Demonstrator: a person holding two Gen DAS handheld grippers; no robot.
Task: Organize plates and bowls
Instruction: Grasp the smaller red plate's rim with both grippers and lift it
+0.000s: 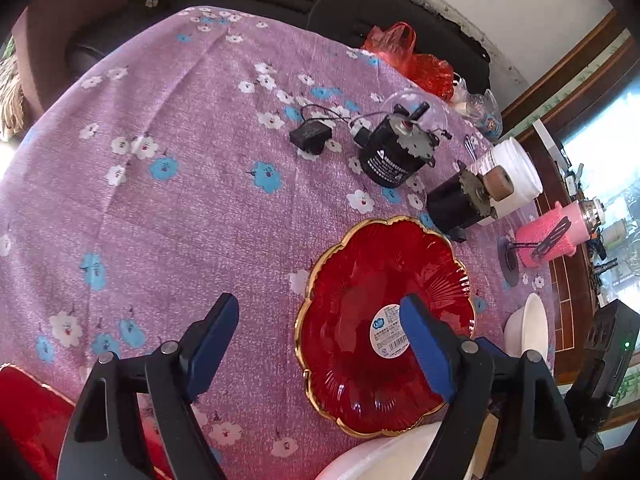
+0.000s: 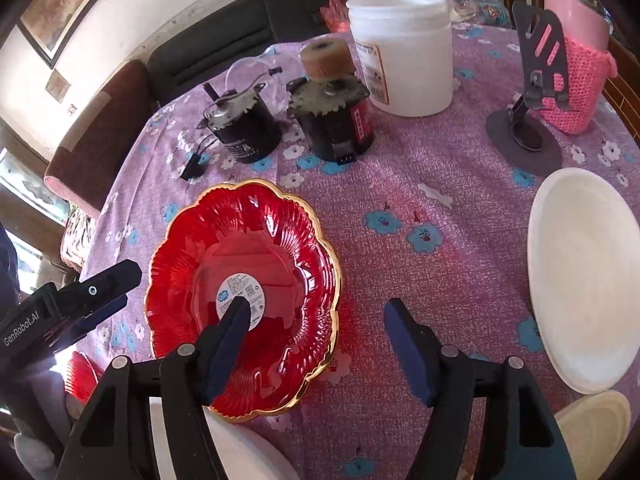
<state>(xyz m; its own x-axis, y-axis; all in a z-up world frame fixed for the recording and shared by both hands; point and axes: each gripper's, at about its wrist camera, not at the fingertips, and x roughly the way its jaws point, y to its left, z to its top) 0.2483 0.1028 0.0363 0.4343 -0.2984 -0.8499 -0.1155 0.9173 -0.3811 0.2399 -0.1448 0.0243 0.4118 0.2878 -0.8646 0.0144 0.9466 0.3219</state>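
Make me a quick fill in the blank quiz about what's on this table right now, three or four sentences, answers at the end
1. The red plate has a scalloped rim edged in ____.
2. The round sticker at the red plate's centre is ____ in colour.
3. The right claw is open and holds ____.
4. The tall white jar stands behind two black ____.

Answers: gold; white; nothing; motors

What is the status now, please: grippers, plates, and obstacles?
Left gripper open, empty. Right gripper open, empty, over the red scalloped plate. White plate lies apart on the right. Two black motors stand behind, not blocking.
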